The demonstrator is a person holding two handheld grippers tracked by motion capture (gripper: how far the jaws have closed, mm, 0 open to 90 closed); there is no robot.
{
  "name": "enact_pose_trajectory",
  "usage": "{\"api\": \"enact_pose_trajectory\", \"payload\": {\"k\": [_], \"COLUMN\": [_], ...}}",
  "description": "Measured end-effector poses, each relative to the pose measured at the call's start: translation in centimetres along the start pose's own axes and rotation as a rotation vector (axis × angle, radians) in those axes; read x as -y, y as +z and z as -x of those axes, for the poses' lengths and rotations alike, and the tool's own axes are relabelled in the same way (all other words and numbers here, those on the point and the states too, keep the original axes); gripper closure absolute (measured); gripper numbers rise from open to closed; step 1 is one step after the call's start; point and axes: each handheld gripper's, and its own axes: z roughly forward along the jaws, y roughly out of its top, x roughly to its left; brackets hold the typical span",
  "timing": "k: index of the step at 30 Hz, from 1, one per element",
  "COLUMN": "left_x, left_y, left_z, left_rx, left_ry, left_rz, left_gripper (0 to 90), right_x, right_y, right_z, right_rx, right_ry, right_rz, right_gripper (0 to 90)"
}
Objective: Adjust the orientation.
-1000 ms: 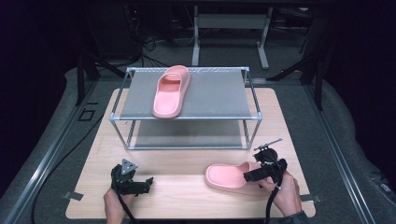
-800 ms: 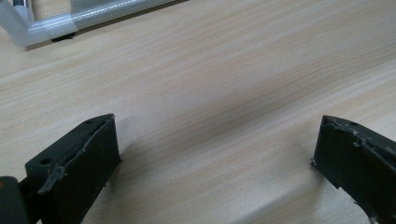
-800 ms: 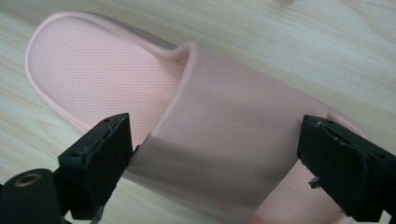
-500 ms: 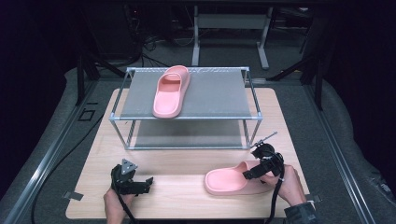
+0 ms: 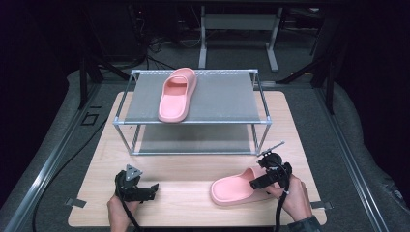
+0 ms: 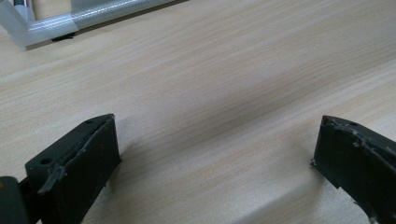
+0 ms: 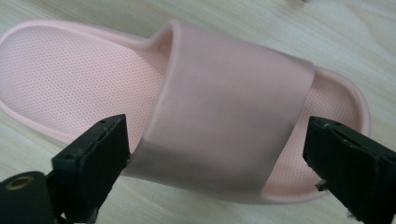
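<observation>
Since a second ago your right gripper (image 5: 270, 176) has let go of the pink slipper (image 5: 237, 189) and backed off toward 4 o'clock; its jaws now stand spread either side of the strap (image 7: 224, 121), not touching. The slipper lies flat on the wooden table (image 5: 193, 169). Your left gripper (image 5: 138, 189), at 7 o'clock, rests with jaws wide apart. A second slipper (image 5: 176, 94) sits on the metal rack (image 5: 222, 99) at 12 o'clock.

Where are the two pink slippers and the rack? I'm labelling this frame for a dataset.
slipper on the rack (image 5: 175, 96): high view, on its footbed.
slipper on the table (image 7: 233, 107): right gripper view, on its strap.
rack (image 5: 222, 99): high view, on bare mesh of the top shelf.
</observation>
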Motion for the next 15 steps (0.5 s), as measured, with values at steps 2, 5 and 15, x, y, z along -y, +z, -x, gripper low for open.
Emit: {"api": "enact_pose_trajectory", "payload": {"k": [2,5,15], "left_x": [0.0,0.0,0.0], "left_y": [0.0,0.0,0.0], "left_z": [0.0,0.0,0.0], "left_rx": [0.000,0.000,0.000], "left_ry": [0.000,0.000,0.000], "left_rz": [0.000,0.000,0.000], "left_gripper": [0.0,0.0,0.0], "right_x": [0.5,1.1,0.6], "right_y": [-0.1,-0.2,-0.4], "right_z": [0.2,0.7,1.1], "right_rx": [-0.014,-0.044,-0.101], "right_ry": [0.010,0.012,-0.060], "right_rz": [0.003,0.004,-0.011], "right_gripper": [8.5,15.0,25.2]}}
